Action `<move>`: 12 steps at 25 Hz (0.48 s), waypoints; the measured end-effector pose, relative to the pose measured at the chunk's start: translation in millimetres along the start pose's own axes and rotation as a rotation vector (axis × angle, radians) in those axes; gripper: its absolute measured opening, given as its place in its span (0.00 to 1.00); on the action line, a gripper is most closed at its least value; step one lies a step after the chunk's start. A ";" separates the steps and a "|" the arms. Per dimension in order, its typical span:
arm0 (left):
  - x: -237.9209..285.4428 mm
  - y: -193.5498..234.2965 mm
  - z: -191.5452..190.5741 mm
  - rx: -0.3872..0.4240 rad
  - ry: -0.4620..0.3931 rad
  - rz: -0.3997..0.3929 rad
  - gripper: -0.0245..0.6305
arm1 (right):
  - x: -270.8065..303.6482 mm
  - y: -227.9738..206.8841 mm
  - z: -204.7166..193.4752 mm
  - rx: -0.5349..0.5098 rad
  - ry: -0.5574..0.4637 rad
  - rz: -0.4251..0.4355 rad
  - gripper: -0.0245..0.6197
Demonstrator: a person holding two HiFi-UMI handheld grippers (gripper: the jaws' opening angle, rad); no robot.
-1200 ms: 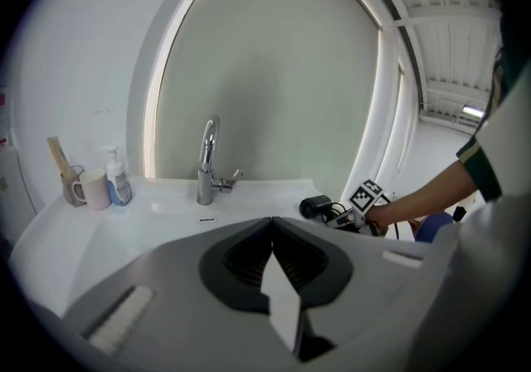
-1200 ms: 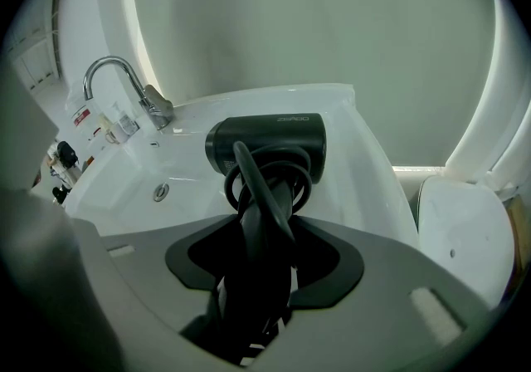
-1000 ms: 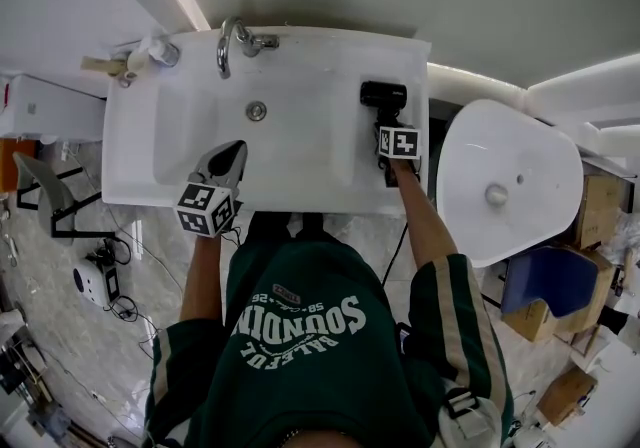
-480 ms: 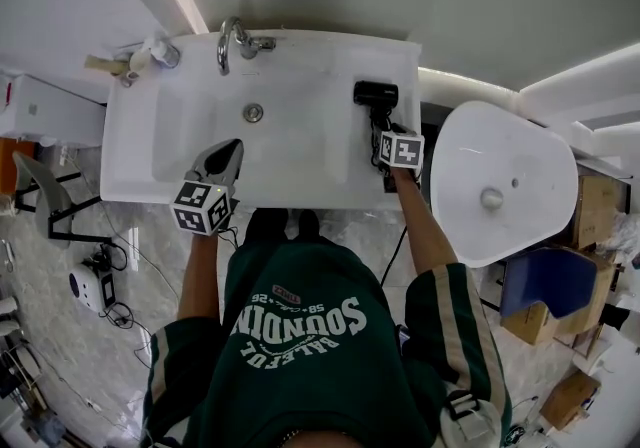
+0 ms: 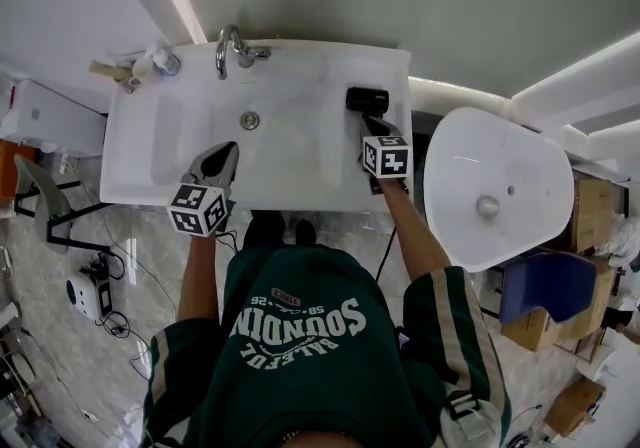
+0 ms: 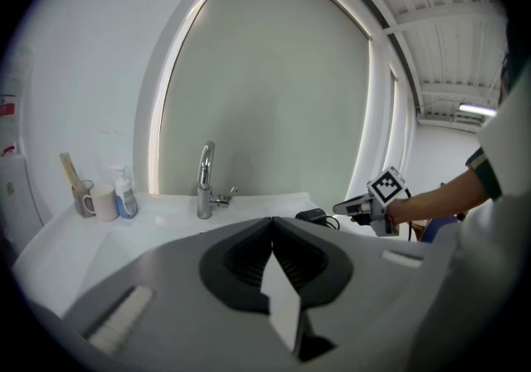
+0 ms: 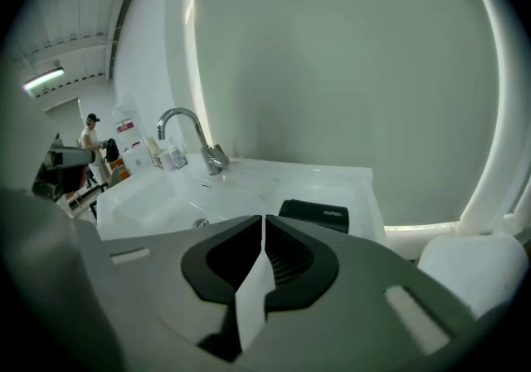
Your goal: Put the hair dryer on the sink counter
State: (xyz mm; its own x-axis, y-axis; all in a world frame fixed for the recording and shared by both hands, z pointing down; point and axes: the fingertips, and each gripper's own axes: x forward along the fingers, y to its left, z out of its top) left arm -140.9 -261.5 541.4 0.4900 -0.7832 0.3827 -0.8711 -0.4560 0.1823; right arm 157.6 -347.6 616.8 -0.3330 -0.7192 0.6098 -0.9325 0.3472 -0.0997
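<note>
Hair dryer (image 7: 315, 214) is lying on sink counter (image 5: 392, 66), just ahead of right gripper (image 7: 263, 233), whose jaws have just been closing empty. Left gripper (image 6: 272, 233) is sitting clenched, empty. Placement is looking done; next move is only calling for backing clear.

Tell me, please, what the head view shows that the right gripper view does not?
Head view only: the person's green sweatshirt and the floor. Right gripper view only: the right hand-held gripper with its jaws meeting, which have just been closing, with nothing between them. Both: the faucet and the hair dryer lying on the sink counter.

Glossy sink counter (image 5: 135, 136), shiny metal faucet (image 5: 228, 48), matt black hair dryer (image 5: 366, 100).
</note>
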 end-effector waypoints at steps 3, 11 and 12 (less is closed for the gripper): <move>-1.6 0.3 1.9 0.002 -0.006 0.007 0.12 | -0.8 29.1 9.1 -0.069 -0.032 0.056 0.05; -8.6 6.1 12.2 0.005 -0.044 0.036 0.12 | -21.4 87.6 52.9 -0.110 -0.165 0.189 0.05; -9.6 7.0 14.2 0.007 -0.053 0.041 0.12 | -25.2 92.5 60.2 -0.112 -0.184 0.199 0.05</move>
State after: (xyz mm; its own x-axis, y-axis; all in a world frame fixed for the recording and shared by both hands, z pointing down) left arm -151.2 -263.1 526.1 0.4555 -0.8225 0.3407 -0.8902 -0.4260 0.1616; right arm 71.3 -333.5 544.9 -0.5373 -0.7238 0.4330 -0.8284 0.5492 -0.1098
